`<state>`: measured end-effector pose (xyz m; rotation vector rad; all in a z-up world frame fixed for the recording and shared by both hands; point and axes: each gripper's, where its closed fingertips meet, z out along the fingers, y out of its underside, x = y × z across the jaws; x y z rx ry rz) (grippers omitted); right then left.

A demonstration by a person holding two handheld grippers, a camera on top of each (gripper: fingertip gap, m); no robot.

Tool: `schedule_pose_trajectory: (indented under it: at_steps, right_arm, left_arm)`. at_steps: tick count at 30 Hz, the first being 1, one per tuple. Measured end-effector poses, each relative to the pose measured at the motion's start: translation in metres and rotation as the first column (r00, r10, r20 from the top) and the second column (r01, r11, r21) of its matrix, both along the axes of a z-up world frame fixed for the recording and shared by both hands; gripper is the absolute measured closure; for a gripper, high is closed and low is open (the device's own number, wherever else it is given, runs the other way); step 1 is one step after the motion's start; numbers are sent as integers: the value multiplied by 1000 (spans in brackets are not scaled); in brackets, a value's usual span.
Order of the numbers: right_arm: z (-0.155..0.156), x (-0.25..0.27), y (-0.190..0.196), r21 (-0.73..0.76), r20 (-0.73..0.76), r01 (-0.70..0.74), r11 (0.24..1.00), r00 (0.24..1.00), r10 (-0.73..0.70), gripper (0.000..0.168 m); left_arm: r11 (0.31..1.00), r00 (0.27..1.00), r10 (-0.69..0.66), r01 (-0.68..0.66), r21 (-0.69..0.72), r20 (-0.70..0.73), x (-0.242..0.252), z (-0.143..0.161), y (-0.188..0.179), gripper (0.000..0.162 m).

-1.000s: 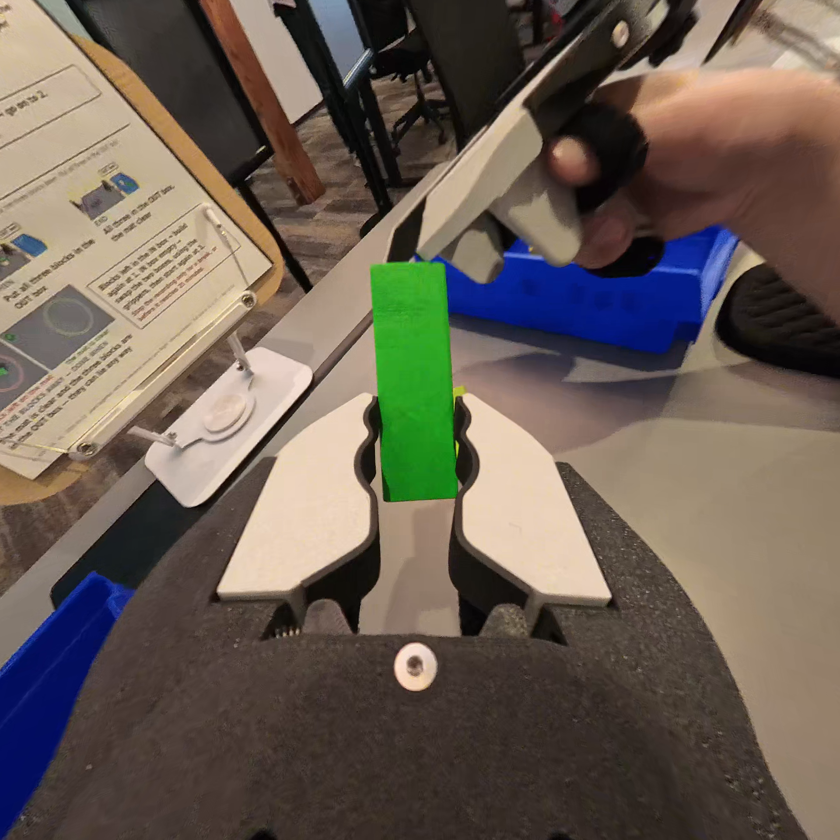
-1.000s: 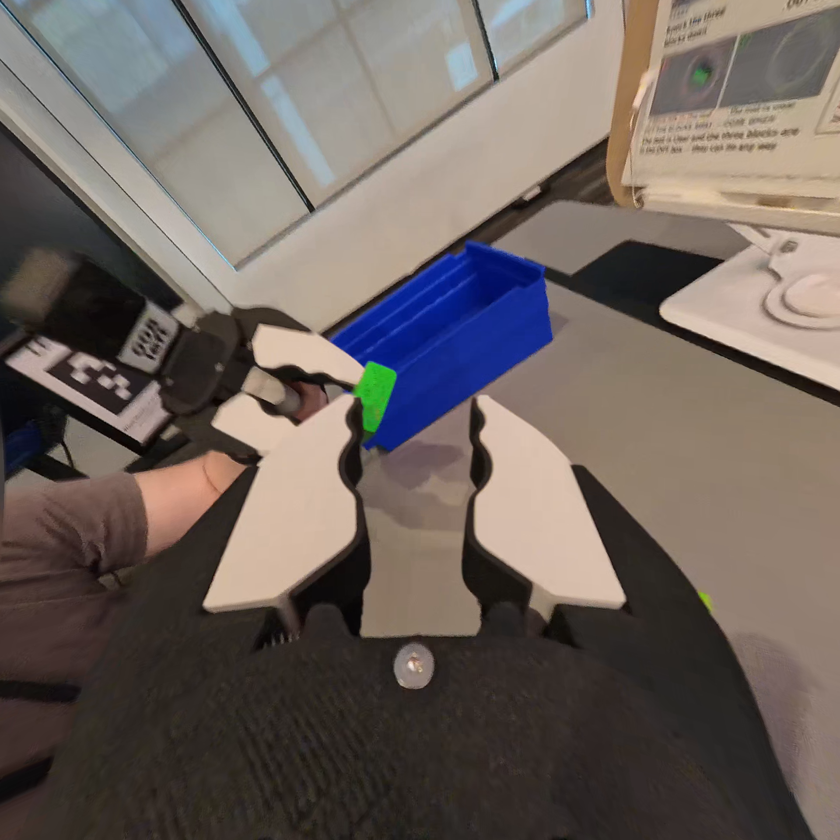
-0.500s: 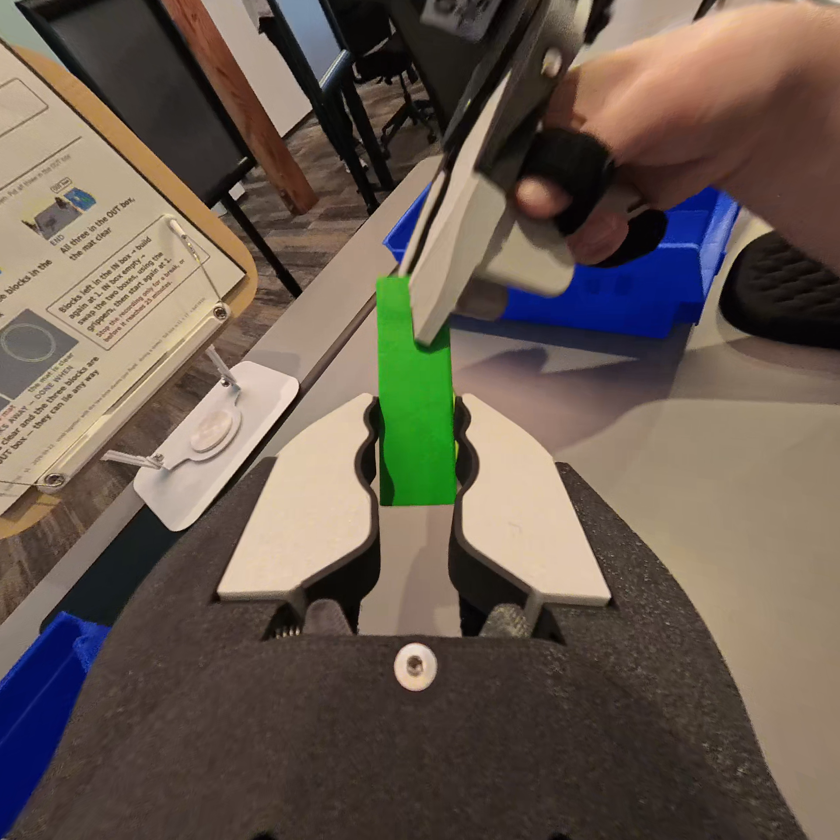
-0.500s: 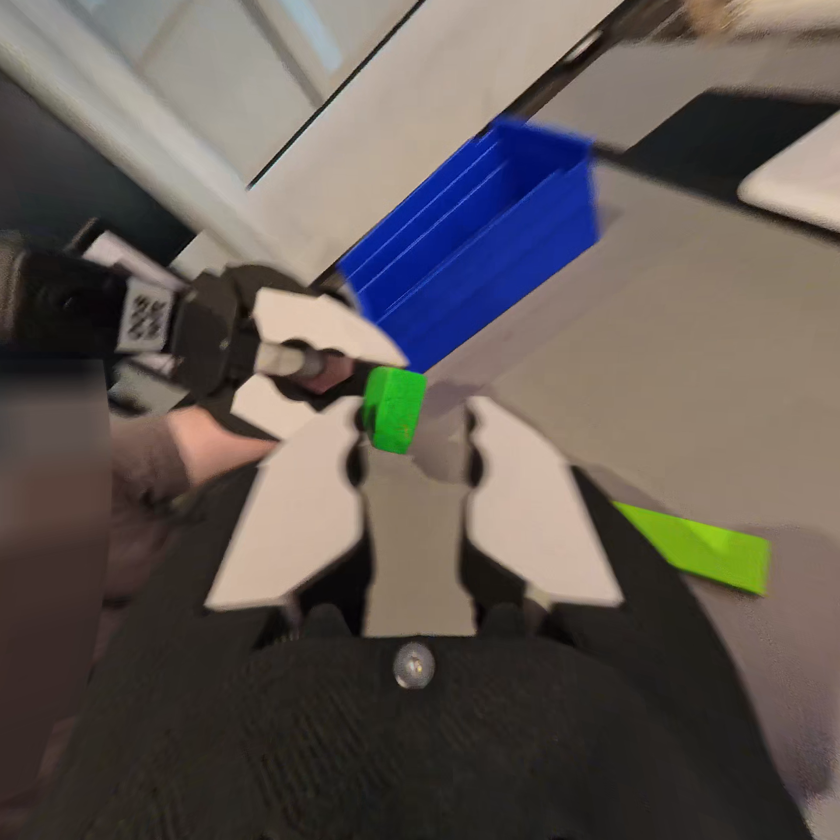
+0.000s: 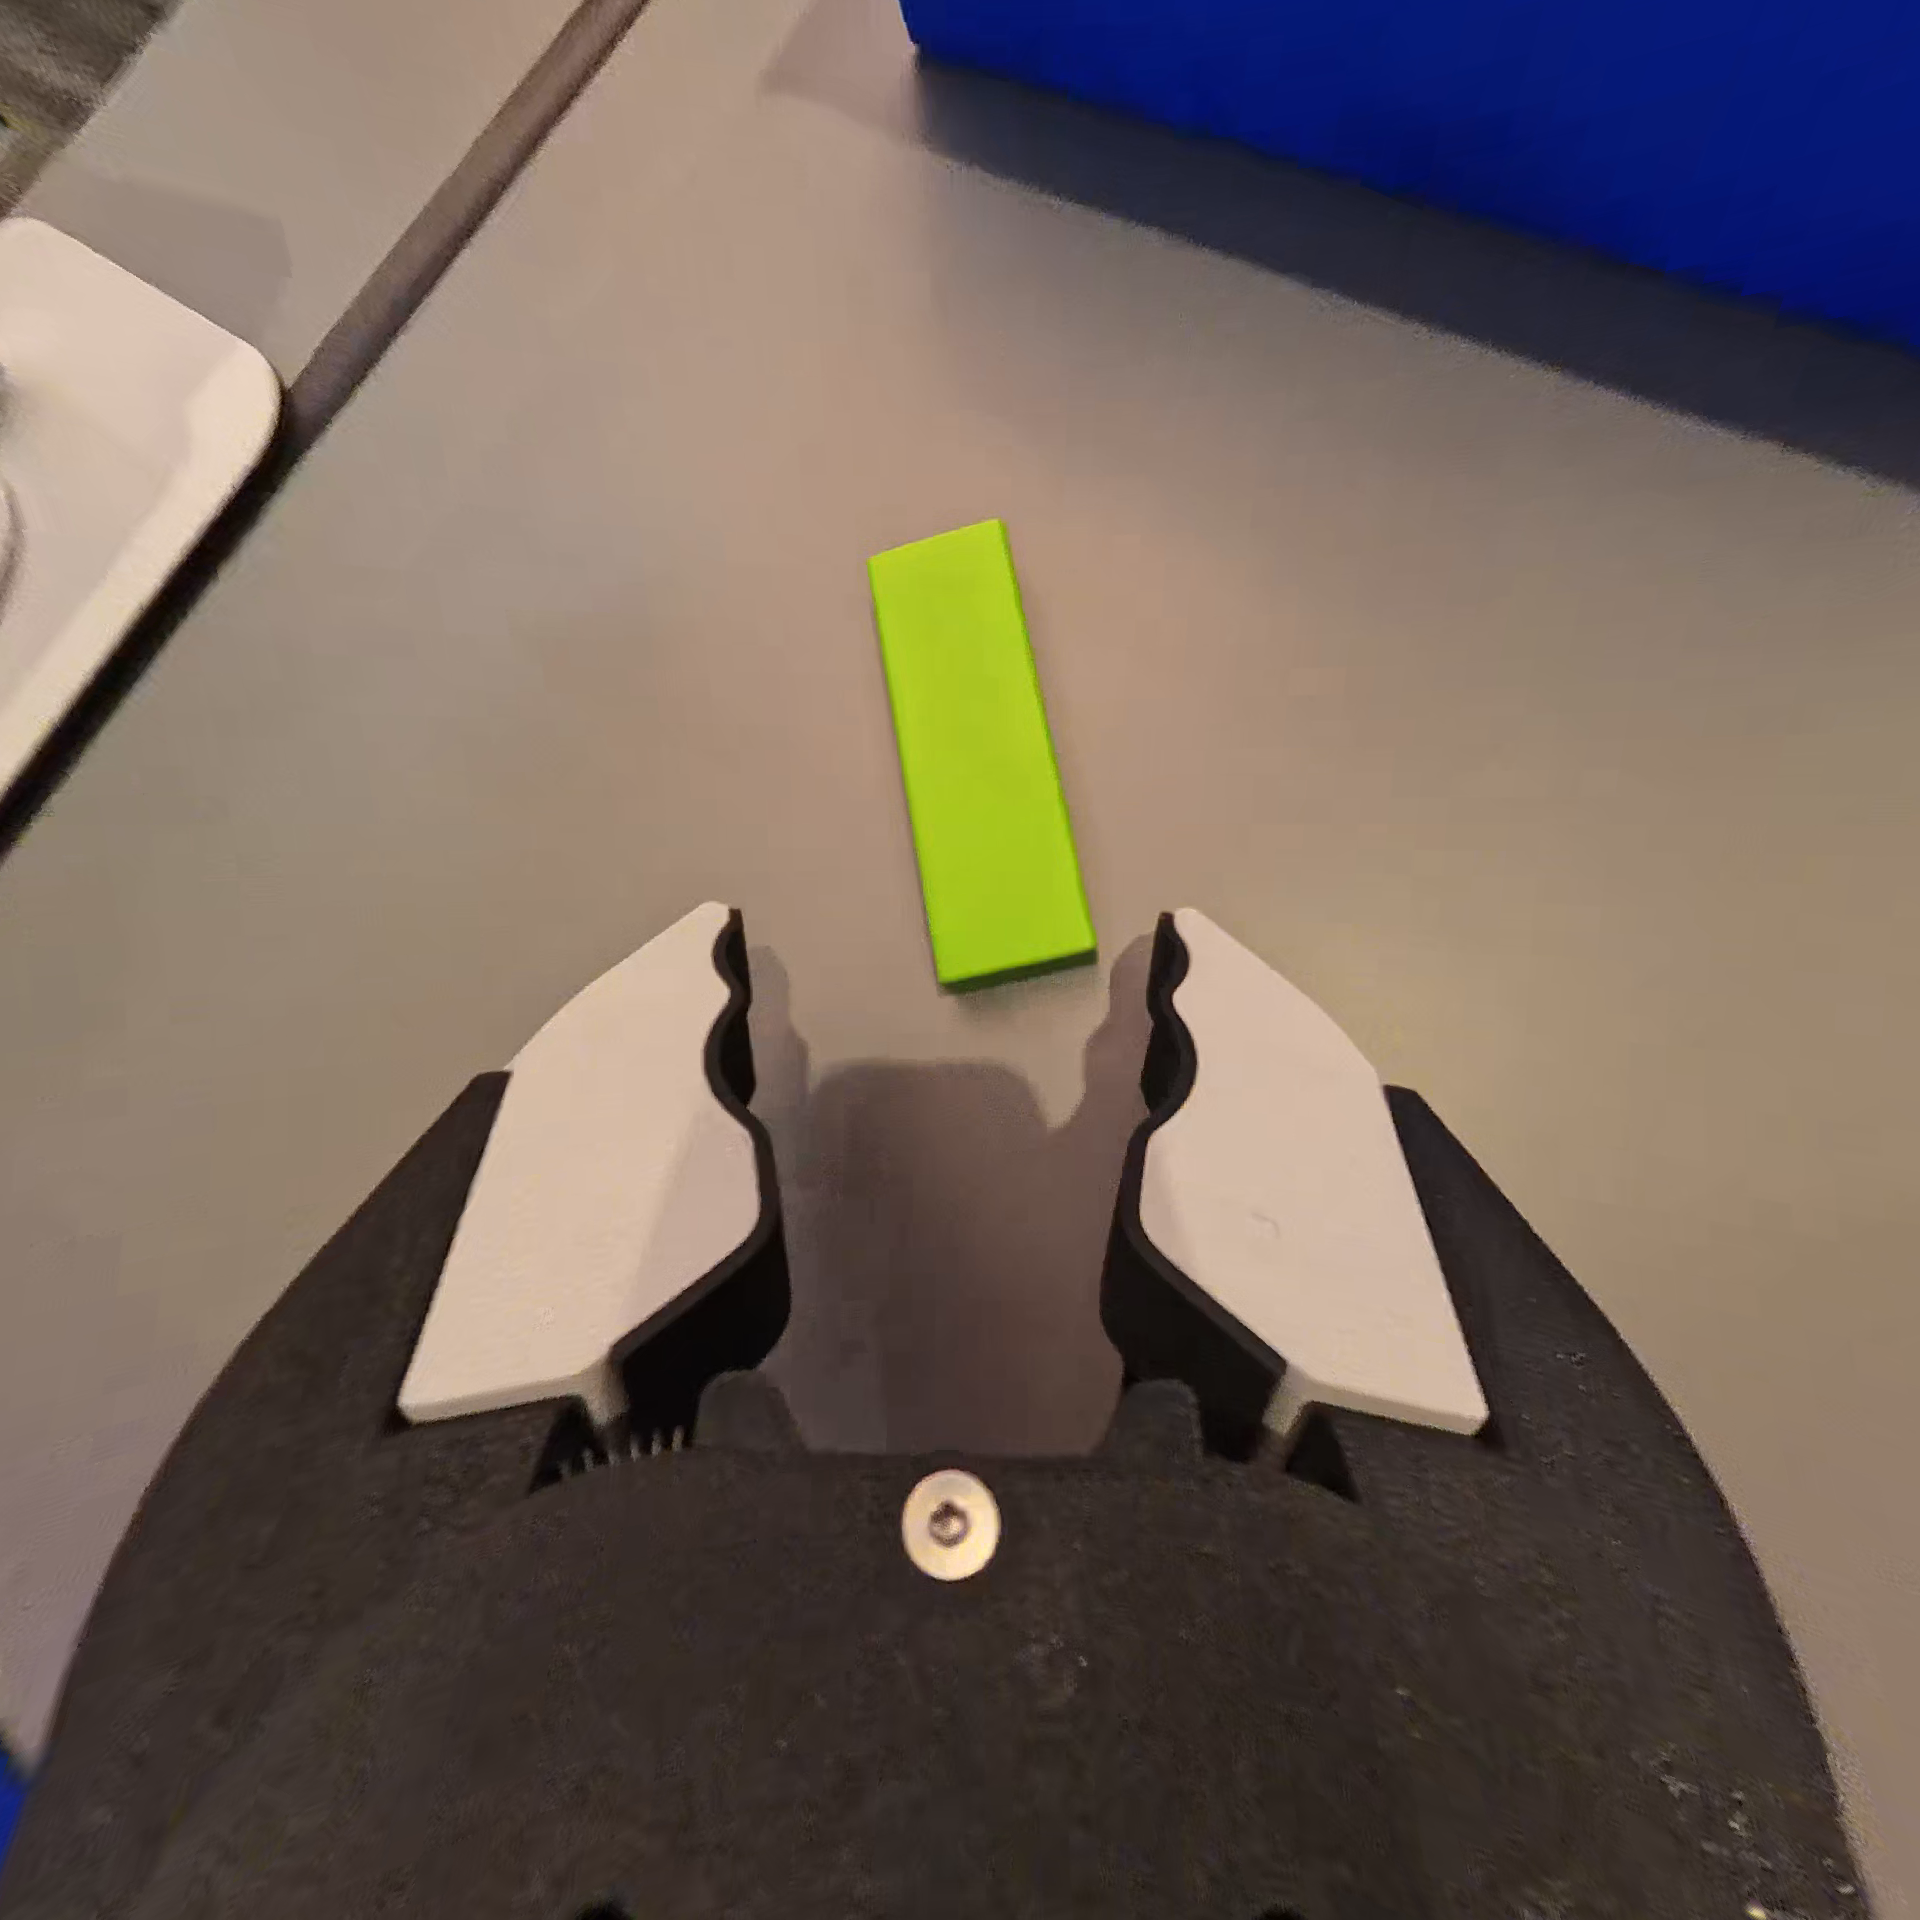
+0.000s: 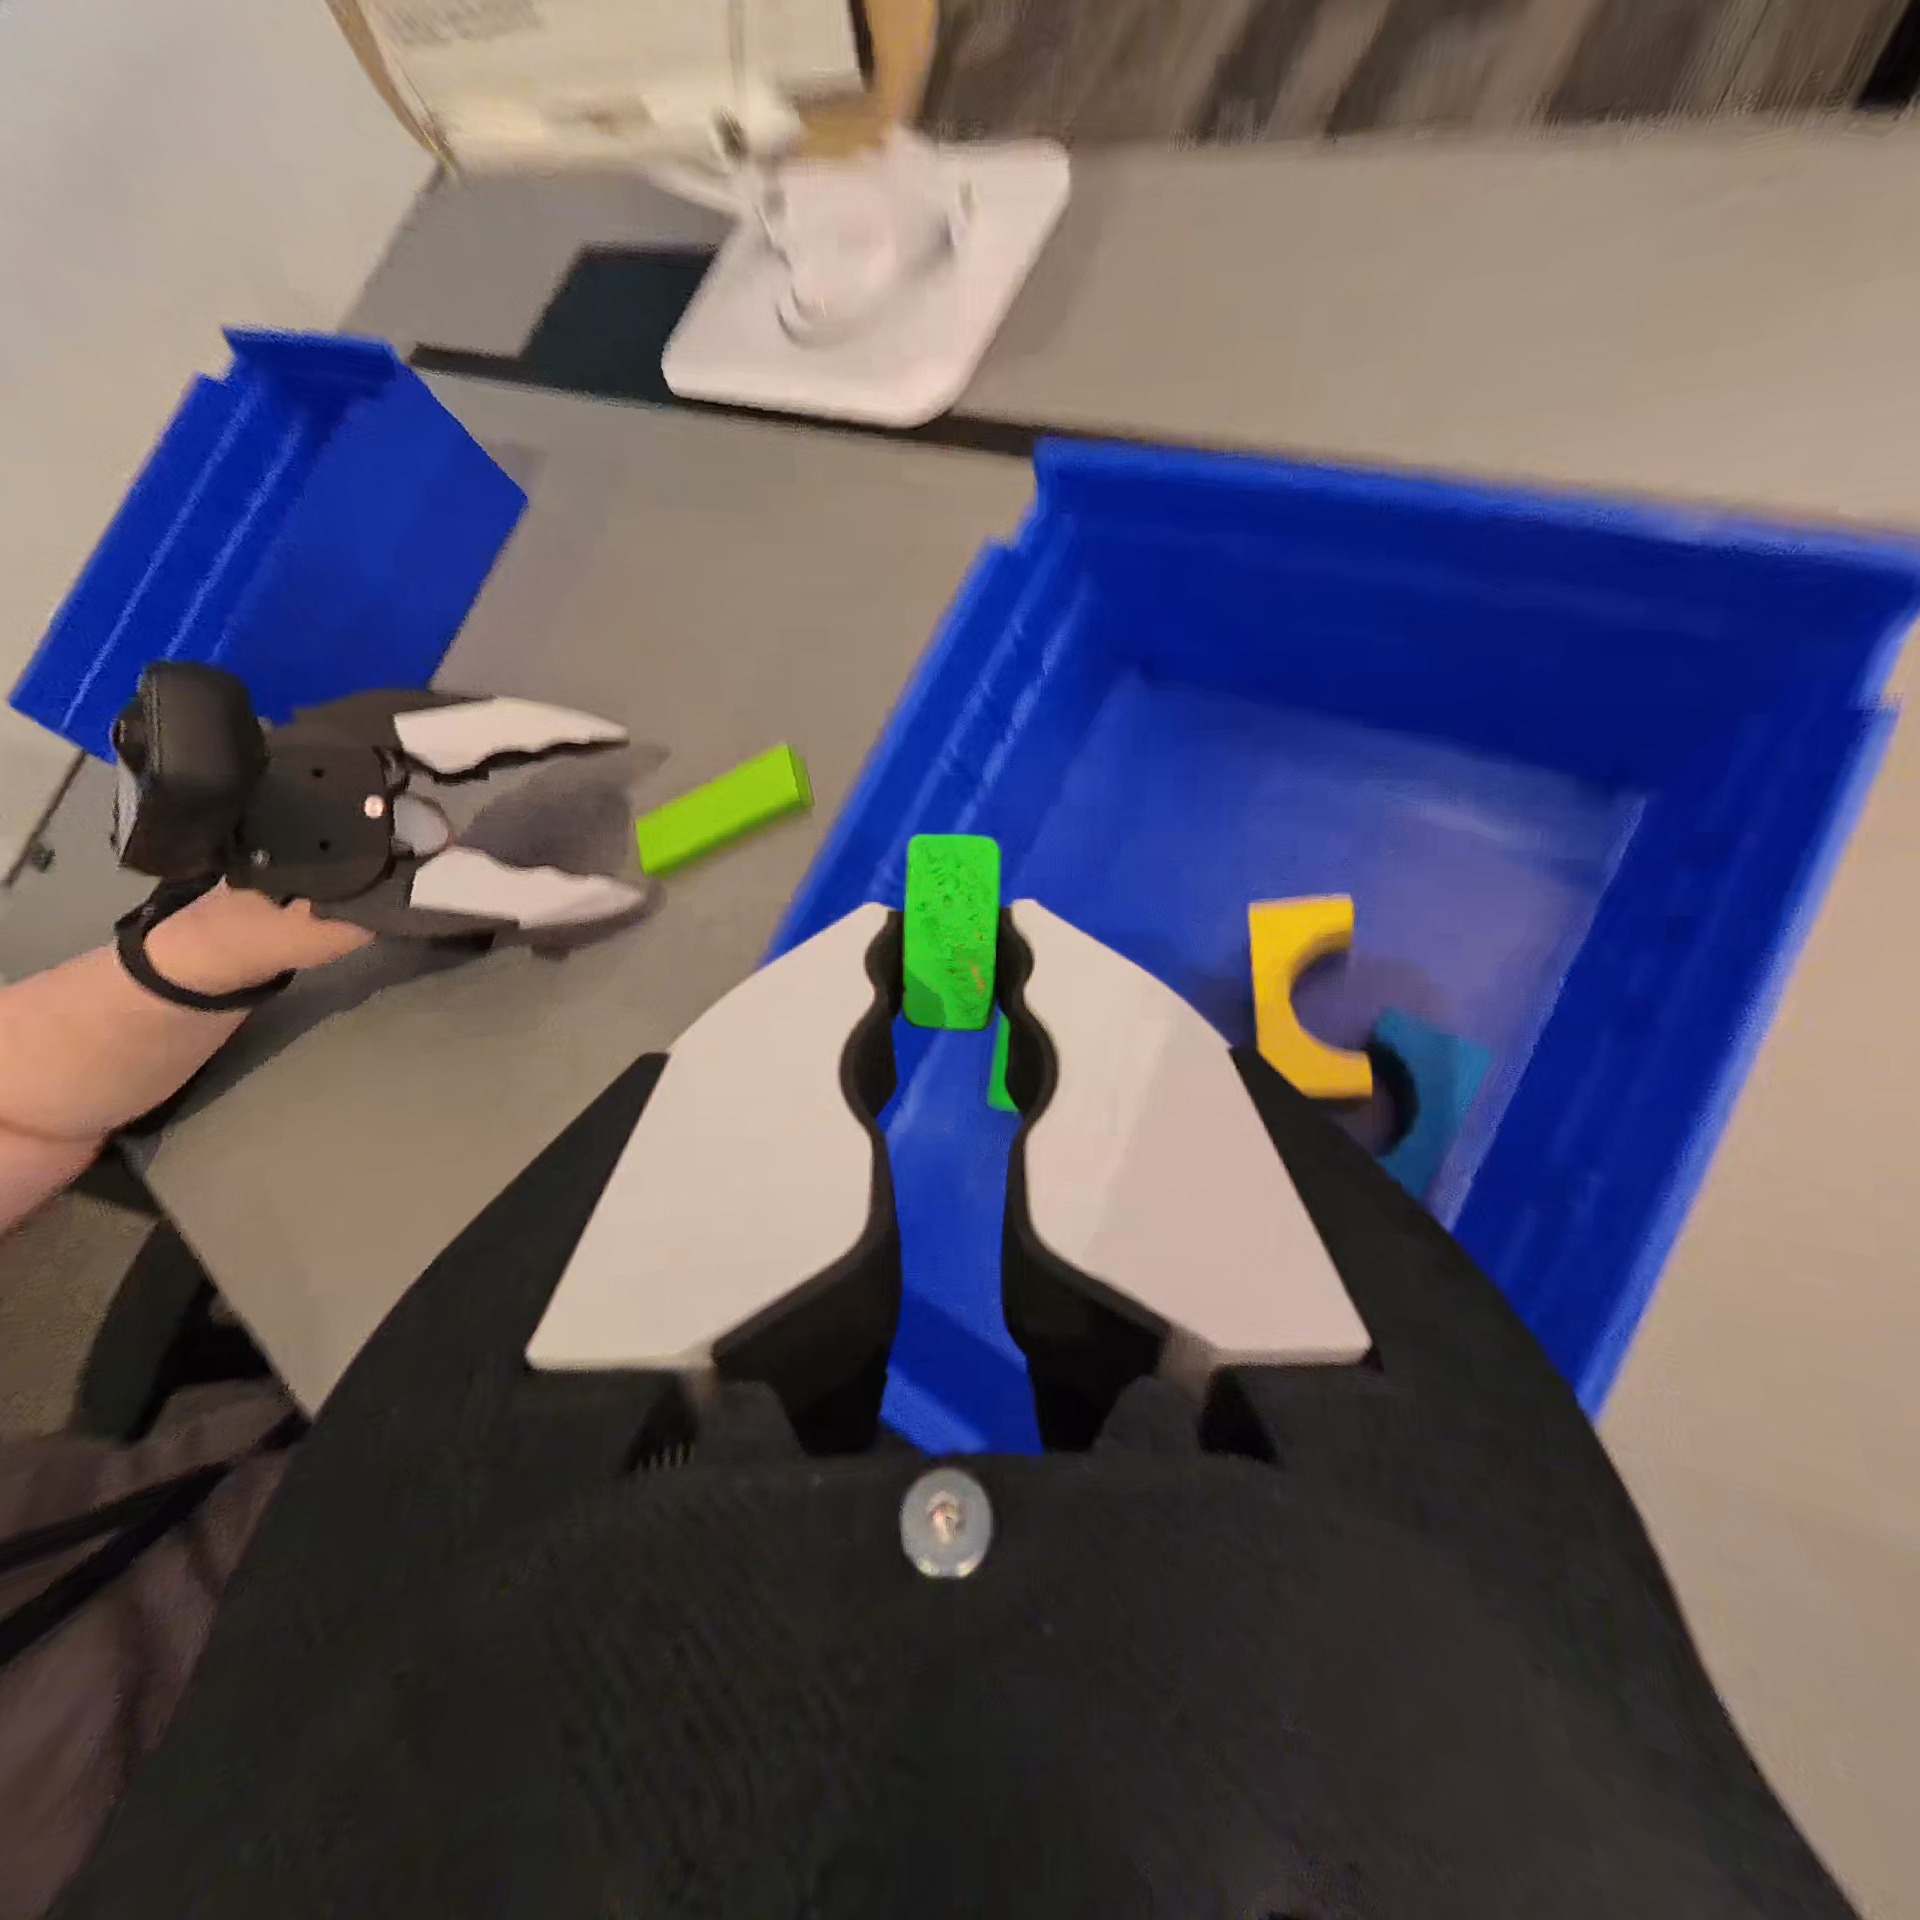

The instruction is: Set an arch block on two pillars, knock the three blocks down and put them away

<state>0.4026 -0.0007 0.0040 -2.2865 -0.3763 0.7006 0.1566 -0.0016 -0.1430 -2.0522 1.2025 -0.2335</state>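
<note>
Nothing in either view can be read. The only thing bearing print is a sheet on a board [image 6: 623,73] held by a white stand [image 6: 883,301], far across the table [image 6: 675,582] at about 11 o'clock in the right wrist view; it is smeared by motion blur, so its lines show only as faint grey streaks. The blocks and blue bins show no lettering, numbers or marks that can be made out.

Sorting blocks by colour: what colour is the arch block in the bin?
Yellow arch block, clearest in the right wrist view.
</note>
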Motion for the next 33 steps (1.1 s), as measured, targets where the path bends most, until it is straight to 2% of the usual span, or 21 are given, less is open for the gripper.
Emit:
schedule_pose_trajectory:
  at_steps: [3,5,7,8,9,11,14,16,19,20,21,24,28,30,31,32,33]
  right_arm:
    - [-39,8,-16,-189,-22,-85,978,996,82,151]
    - [-62,10,-18,-275,50,-106,955,991,124,151]
    - [-80,19,-7,-301,194,-42,953,975,105,150]
    - [-81,18,1,-283,231,-23,959,969,92,150]
    - [-79,13,9,-250,239,-25,968,967,86,148]
    - [-65,2,21,-181,208,-30,983,976,68,143]
    - [-38,-6,31,-44,137,-25,999,990,30,131]
    - [-21,-6,37,54,113,-1,999,994,-5,130]
    - [6,-28,35,173,-2,-62,983,998,64,130]
    - [14,-41,31,196,-57,-101,975,992,114,130]
    - [19,-54,28,200,-107,-137,970,981,160,131]
    - [21,-97,21,152,-210,-249,957,938,277,131]
    - [4,-129,20,114,-113,-333,936,932,345,130]
    - [1,-134,21,120,-70,-339,933,935,349,130]
    - [2,-135,21,126,-69,-337,933,935,347,130]
    - [5,-136,21,135,-77,-331,934,936,343,130]
    - [7,-135,21,142,-88,-323,936,937,337,130]
  left_arm:
    - [999,1000,-2,2,-50,-8,11,-11,1,89]
    - [1000,999,8,-7,23,-36,11,-7,9,92]
    - [993,995,-2,14,114,-98,8,-3,16,105]
    - [991,992,-19,35,131,-124,8,-4,15,121]
    - [988,990,-27,47,148,-137,9,-5,15,132]
    - [983,987,-35,63,173,-159,10,-4,15,131]
    - [989,987,-32,54,136,-155,5,-3,12,132]
    - [993,988,-29,45,107,-149,-1,-1,13,132]
    - [995,996,-23,31,96,-83,-8,14,13,132]
    - [994,998,-29,35,106,-55,-10,23,11,162]
    - [987,1000,-28,30,160,-11,-12,37,14,162]
    - [980,1000,-28,27,195,6,-20,61,10,162]
    - [987,1000,25,-27,160,18,-31,58,8,161]
    - [994,998,56,-58,94,23,-32,45,10,125]
    - [995,997,80,-80,53,3,-33,35,12,112]
    - [994,994,106,-106,18,-8,-34,25,16,101]
    - [993,993,119,-119,-7,-3,-31,18,19,97]
